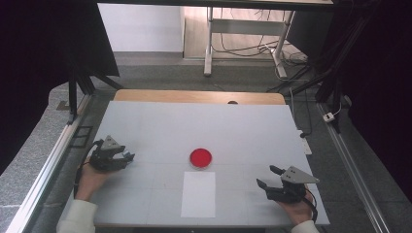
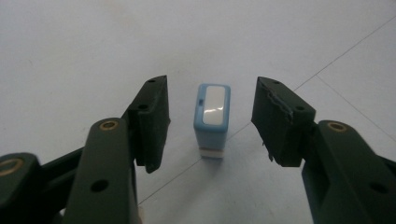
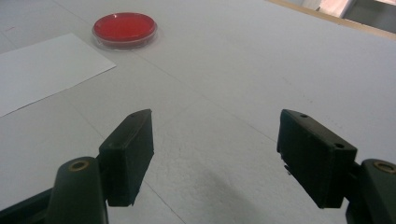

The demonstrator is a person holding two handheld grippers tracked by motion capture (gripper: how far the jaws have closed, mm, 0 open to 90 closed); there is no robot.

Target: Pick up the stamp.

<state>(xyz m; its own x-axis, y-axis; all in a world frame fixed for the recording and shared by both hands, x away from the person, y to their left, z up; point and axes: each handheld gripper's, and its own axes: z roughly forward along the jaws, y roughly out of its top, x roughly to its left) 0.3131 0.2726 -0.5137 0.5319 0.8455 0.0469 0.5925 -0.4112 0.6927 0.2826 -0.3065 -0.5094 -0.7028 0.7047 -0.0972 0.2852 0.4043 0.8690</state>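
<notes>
Blue stamp point(image 2: 212, 120) upright between left gripper point(image 2: 210, 123) fingers, untouched, fingers apart, right gripper point(image 3: 215, 158) fingers wide apart

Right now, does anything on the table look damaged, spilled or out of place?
One small flaw: in the left gripper view, the pad on the right-hand jaw of the left gripper looks frayed along its edge. The blue stamp stands upright between the jaws, untouched. The red dish and white paper lie flat, with nothing spilled.
</notes>
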